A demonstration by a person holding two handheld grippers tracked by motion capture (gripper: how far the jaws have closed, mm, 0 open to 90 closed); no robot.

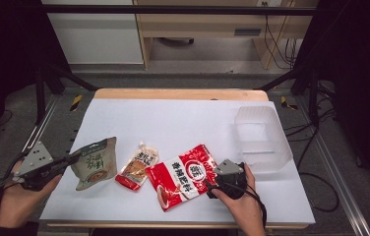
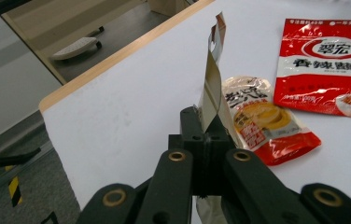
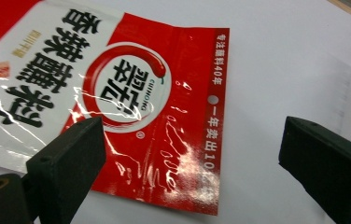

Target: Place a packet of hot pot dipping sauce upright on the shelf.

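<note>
**Green pouch lifted by its edge while the red packet waited under open jaws**

Clamped in the left gripper (image 1: 72,158), the grey-green pouch (image 1: 94,163) hung at the white table's (image 1: 183,123) near-left corner, pinched by its left edge. In the left gripper view the black jaws stood closed on the thin foil edge (image 2: 209,100), and the pouch rose edge-on from them, its long axis running away from the jaws and its far corner curling. From above it appeared tilted and partly raised off the table, though whether its lower edge touched the surface could not be told.

Just right of it lay the small orange sauce sachet (image 1: 137,166), flat, its long axis slanting toward the far right. Beyond that lay the red seasoning packet (image 1: 185,176), also flat and slanted, the largest of the three.

At that red packet's right edge sat the right gripper (image 1: 212,183). Its own view showed the jaws standing wide apart, one pad (image 3: 68,161) over the packet's printed face (image 3: 131,88), the other (image 3: 325,161) over bare table past the edge, with nothing pinched.

A clear plastic bin (image 1: 262,140) stood at the table's far right, well apart from the green pouch and on the far side of both other packets. My reading: the right hand was much nearer the bin, so the left hand's pouch would have to cross over the sachet and red packet to reach it.
</note>
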